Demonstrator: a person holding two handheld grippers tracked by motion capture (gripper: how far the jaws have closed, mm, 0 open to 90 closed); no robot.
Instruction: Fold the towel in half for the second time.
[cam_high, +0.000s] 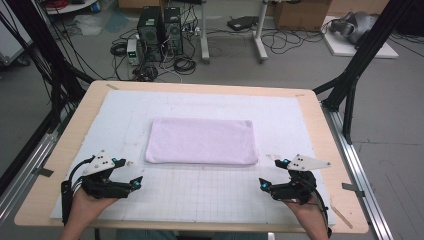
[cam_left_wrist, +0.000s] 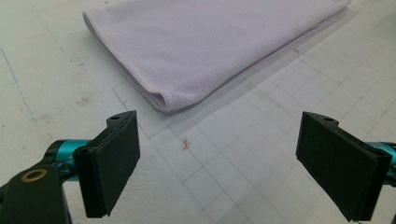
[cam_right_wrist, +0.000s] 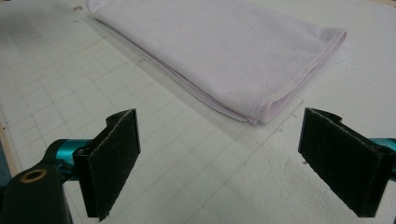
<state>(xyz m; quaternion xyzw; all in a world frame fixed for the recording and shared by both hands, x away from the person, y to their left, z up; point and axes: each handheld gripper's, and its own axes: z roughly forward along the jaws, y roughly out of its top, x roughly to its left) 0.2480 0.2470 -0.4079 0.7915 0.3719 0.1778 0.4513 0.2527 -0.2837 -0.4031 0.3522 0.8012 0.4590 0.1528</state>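
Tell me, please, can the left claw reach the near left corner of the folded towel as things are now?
Probably yes. The left claw is open and empty, and bare white mat lies between it and the towel corner.

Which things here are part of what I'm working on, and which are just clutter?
In the job:
folded lilac towel
left gripper, jaws open
right gripper, jaws open
white grid mat

Just lying about:
computer towers
cables on the floor
cardboard box
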